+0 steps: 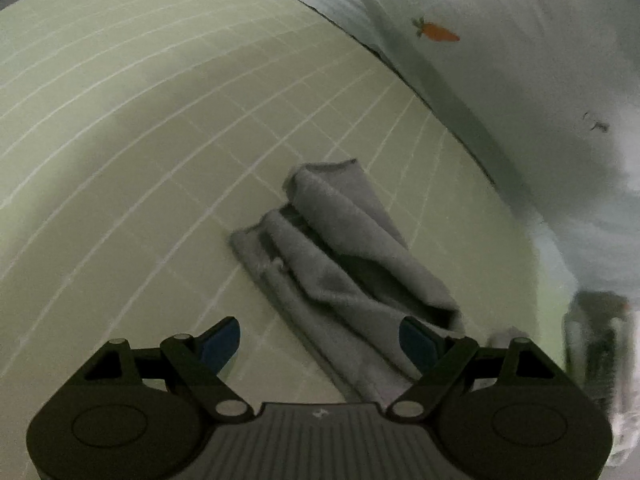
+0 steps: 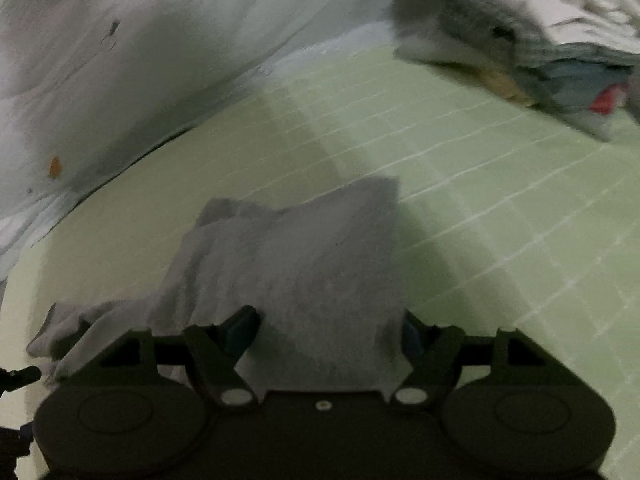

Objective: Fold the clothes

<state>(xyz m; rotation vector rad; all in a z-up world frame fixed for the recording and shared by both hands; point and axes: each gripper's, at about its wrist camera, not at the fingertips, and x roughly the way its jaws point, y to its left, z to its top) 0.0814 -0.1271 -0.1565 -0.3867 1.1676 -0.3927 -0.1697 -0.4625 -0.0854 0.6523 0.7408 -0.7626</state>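
Two sets of black fingers with blue pads hang over a pale green gridded bench. On the left, the left gripper stands wide open and holds nothing; the crumpled grey fleecy cloth lies on the bench, running between its fingers and past the right one. The right gripper is also spread wide, the same cloth lying loosely between its fingers, not pinched. A white sheet with a carrot print borders the bench, and a pile of folded laundry sits far right.

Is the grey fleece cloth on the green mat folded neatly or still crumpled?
Crumpled: the grey fleece cloth lies on the green gridded mat in loose, uneven overlapping layers, with no flat squared edges.
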